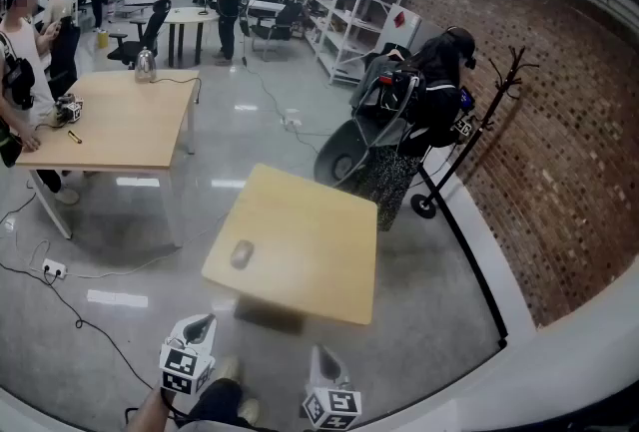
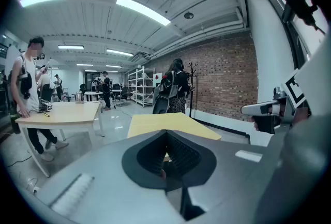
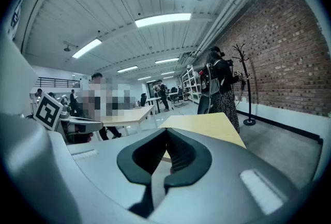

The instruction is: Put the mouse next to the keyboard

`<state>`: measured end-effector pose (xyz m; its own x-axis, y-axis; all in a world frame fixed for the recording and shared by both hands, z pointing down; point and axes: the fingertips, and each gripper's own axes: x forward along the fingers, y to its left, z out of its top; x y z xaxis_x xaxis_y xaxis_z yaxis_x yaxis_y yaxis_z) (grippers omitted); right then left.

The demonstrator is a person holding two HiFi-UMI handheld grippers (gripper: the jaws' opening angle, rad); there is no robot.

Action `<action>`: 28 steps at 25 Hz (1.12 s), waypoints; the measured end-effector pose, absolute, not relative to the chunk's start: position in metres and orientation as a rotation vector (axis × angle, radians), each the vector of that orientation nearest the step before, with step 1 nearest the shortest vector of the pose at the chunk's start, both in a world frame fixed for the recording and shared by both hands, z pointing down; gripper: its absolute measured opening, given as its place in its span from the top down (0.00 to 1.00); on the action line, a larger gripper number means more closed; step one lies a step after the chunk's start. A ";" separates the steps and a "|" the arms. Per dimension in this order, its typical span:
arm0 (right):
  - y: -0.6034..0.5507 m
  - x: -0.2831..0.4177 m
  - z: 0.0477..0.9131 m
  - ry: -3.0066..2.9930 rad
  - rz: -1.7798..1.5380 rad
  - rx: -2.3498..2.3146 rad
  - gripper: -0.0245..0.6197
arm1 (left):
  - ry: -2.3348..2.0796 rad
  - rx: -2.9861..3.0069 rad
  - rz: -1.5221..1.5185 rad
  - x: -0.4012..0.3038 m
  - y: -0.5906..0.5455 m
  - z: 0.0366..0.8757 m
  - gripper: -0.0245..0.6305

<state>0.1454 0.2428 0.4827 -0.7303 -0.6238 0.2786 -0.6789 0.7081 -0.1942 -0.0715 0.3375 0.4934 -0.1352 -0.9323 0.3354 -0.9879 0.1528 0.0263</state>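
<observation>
- The task object, a small pale grey oval mouse (image 1: 242, 253), lies on the small square light-wood table (image 1: 319, 220), near that table's left edge as the head view shows it.
- I find no keyboard on the table or in any view, so I cannot yet fix the target spot.
- Left gripper (image 1: 199, 328): its jaws are pressed together with nothing between them. It is held low in front of the body, short of the table's near edge and well apart from the mouse.
- Right gripper (image 1: 323, 358): in its own view the jaws also meet, and they are empty. It hangs beside the left one, also short of the table.
- I judge both are carried closed because no reach has begun and the approach to the table is not complete.
- Next step, as I judge it: close in on the table, spread one set of jaws, then straddle the mouse across its narrow sides.
</observation>
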 end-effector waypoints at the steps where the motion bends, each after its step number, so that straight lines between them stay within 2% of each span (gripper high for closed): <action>1: 0.242 0.146 0.482 -2.721 0.421 1.047 0.94 | -2.161 1.859 0.290 -0.071 0.336 0.492 0.96; 15: 0.234 0.162 0.477 -2.732 0.446 1.071 0.94 | -2.172 1.856 0.275 -0.062 0.329 0.485 0.96; 28: 0.205 0.144 0.486 -2.716 0.472 1.069 0.94 | -2.152 1.845 0.305 -0.078 0.301 0.498 0.96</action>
<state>0.1442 0.2048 0.4861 -0.7237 -0.6290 0.2838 -0.6879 0.6904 -0.2239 -0.0781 0.3005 0.4979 -0.1380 -0.9260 0.3515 -0.9871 0.1575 0.0273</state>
